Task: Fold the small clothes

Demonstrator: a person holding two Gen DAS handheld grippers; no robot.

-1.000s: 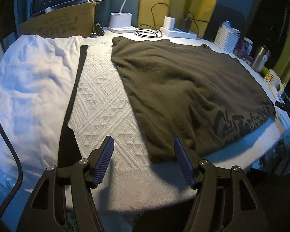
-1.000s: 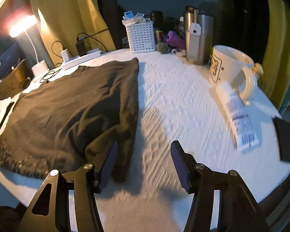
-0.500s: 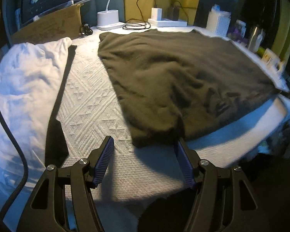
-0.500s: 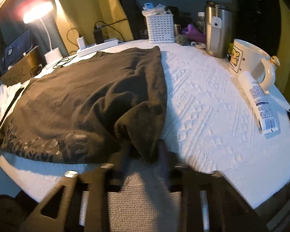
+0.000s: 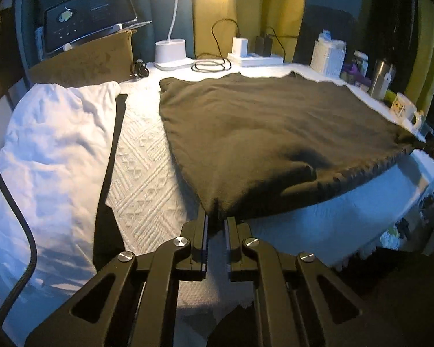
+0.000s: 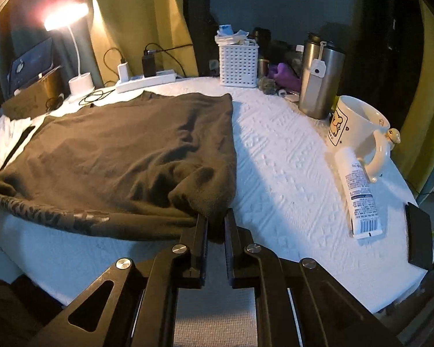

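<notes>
White textured cloth (image 6: 275,159), slotted basket (image 6: 238,65) holding maybe packets, mug (image 6: 354,123) interior unseen

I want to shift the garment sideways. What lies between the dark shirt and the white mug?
In the right wrist view, only bare white textured cloth separates the dark shirt from the white mug; a white tube lies beside the mug.
</notes>
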